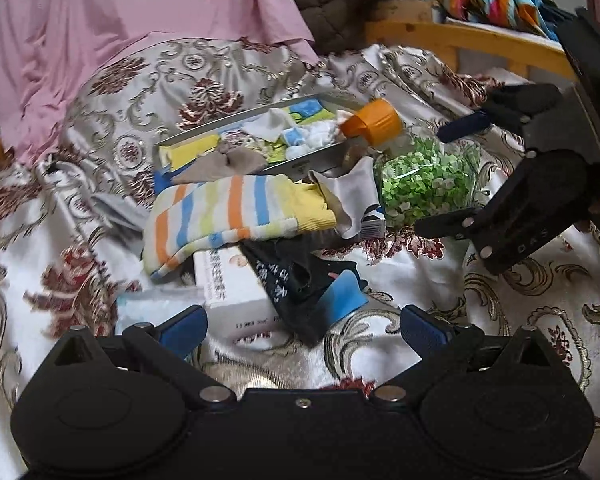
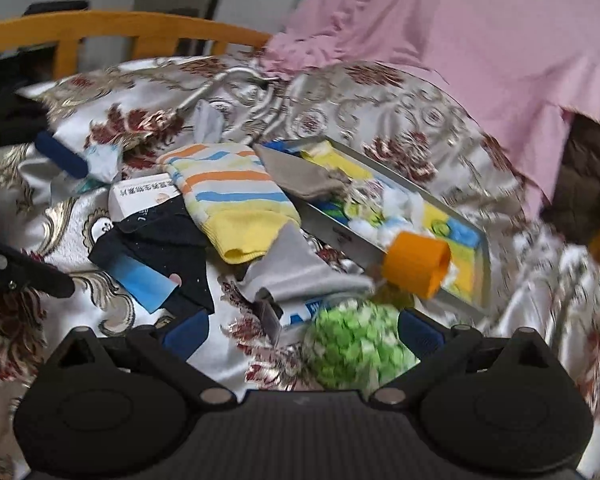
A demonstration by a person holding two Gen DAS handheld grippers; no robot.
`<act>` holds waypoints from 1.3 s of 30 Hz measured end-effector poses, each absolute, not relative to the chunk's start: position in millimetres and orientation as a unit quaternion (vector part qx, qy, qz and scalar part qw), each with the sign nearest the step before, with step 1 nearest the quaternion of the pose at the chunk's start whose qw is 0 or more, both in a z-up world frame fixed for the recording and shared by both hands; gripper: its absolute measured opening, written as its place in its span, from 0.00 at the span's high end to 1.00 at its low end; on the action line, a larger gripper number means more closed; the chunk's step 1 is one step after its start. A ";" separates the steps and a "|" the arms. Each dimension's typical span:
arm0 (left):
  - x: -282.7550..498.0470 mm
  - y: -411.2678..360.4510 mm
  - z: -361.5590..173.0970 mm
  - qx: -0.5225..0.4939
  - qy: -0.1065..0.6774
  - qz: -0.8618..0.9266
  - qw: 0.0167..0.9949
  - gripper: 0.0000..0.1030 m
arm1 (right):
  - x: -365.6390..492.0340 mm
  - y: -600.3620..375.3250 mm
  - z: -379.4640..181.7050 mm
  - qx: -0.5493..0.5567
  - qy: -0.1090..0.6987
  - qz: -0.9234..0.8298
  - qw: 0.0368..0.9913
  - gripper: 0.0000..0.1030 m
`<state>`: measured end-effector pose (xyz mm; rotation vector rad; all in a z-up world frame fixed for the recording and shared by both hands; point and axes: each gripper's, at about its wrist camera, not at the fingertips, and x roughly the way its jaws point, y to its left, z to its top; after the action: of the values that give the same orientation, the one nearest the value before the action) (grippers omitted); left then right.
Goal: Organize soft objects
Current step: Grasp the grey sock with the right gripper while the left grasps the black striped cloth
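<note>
Striped sock (image 1: pixel 224 216) beyond wide-spread left claw (image 1: pixel 304 326), apart

Striped sock (image 1: pixel 220 216), orange/blue/yellow bands with yellow cuff, lies flat atop the pile on the bed, partly over a white box. Grey cloth (image 1: pixel 352 196) crumpled just beside its cuff. Black fabric (image 1: pixel 296 276) with blue tag spread below. Taupe sock (image 1: pixel 224 164) drapes over the metal tray's rim.
</note>
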<state>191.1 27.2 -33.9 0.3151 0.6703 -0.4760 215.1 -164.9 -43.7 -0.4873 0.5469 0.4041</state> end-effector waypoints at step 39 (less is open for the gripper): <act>255.8 11.0 -34.9 0.148 0.383 -0.249 0.877 0.56 | 272.9 -142.6 -68.5 -0.278 0.289 0.229 0.887 0.46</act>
<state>255.8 11.0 -34.9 0.3095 0.7993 -0.5205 272.9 -142.6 -68.5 -0.5778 0.6012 0.4761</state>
